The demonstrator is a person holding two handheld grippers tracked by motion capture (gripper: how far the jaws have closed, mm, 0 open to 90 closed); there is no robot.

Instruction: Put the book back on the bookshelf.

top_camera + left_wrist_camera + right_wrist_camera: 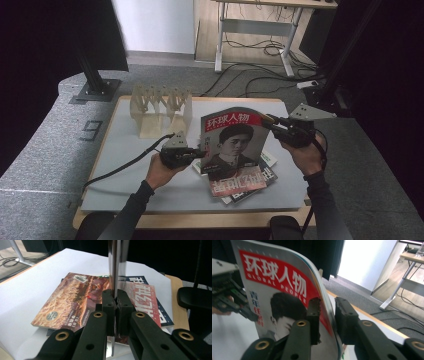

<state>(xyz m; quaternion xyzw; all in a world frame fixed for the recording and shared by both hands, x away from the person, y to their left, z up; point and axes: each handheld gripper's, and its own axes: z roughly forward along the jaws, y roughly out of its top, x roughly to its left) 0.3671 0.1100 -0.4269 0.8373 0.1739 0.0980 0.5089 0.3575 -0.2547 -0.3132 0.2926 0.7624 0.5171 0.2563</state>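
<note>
A magazine (pixel 232 142) with a red title band and a portrait cover stands upright over the table (pixel 125 150). My left gripper (pixel 202 154) is shut on its lower left edge. In the left gripper view the pads (pixel 114 296) pinch the thin edge of the magazine (pixel 116 265). My right gripper (pixel 265 120) sits at the upper right edge. In the right gripper view the curved edge of the magazine (pixel 274 285) passes between the right gripper's (pixel 327 306) parted jaws, and the right pad stands clear of it. The left gripper (pixel 229 300) shows behind the cover.
Several more magazines (pixel 250 187) lie stacked flat under the raised one, the top one (pixel 75 297) with a brown landscape cover. A pale wooden rack (pixel 161 110) stands at the table's back left. A desk frame (pixel 260 30) and floor cables lie beyond.
</note>
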